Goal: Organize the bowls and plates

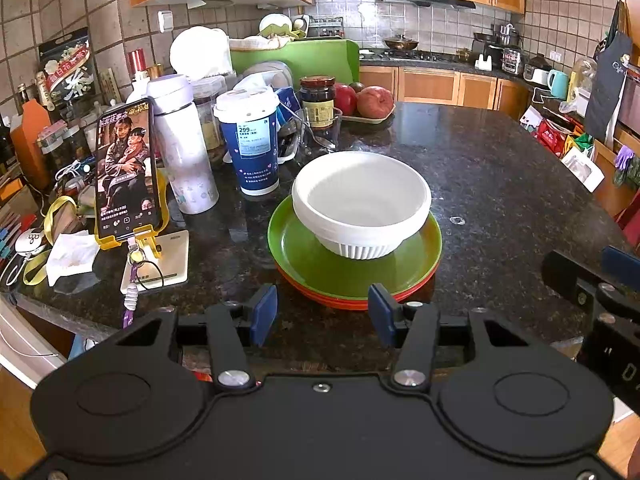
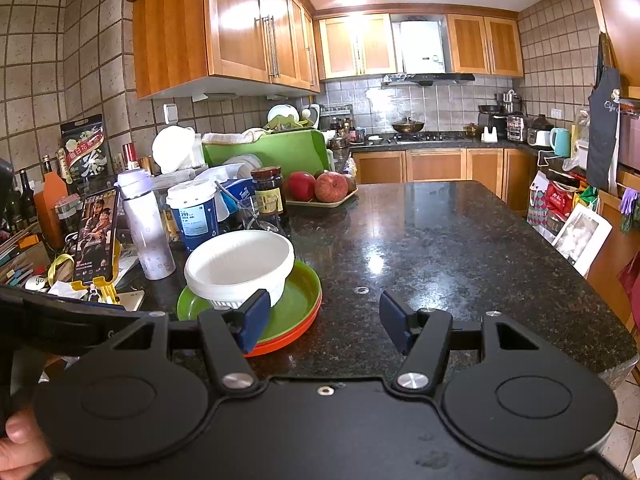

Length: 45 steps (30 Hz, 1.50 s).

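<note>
Your left gripper (image 1: 322, 314) hung wide open and empty, just short of the plates. Your right gripper (image 2: 320, 326) gaped too, holding nothing, off to the stack's right. On the granite counter (image 1: 500, 168) the white bowls (image 1: 362, 204) sat nested on the green plate (image 1: 316, 260), over orange plates (image 1: 344, 302). Behind stood a blue cup (image 1: 252, 140) and apples (image 1: 374, 101).

Glossy speckled stone countertop (image 1: 500, 168), matt ribbed white bowl (image 1: 362, 204), shiny green plastic plate (image 1: 304, 256), varnished wood cabinets (image 2: 240, 28)
</note>
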Each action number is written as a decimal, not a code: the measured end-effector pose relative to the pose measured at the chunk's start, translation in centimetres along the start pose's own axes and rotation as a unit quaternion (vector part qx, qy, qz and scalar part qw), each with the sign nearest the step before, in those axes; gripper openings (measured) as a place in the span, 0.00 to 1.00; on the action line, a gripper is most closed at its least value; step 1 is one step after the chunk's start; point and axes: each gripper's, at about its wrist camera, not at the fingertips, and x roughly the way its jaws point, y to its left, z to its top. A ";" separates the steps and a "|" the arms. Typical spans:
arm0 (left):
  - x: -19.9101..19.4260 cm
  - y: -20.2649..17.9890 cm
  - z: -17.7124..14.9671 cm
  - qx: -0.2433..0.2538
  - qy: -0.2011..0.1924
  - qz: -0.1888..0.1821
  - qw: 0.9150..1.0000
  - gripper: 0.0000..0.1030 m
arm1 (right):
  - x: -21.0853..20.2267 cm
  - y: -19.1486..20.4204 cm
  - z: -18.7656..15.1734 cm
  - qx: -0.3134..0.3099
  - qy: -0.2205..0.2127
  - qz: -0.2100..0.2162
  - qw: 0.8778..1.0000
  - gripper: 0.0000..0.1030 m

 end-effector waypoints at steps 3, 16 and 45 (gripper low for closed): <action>0.0 0.0 0.0 0.001 0.000 0.000 1.000 0.56 | 0.1 0.0 0.0 0.001 0.001 0.002 1.000 0.61; 0.3 0.2 0.3 -0.001 -0.004 0.007 1.000 0.56 | 0.3 -0.1 0.0 0.002 0.004 0.004 1.000 0.61; 1.8 0.5 0.8 -0.003 0.010 0.010 1.000 0.56 | 2.5 -0.3 0.3 0.004 0.022 0.010 1.000 0.61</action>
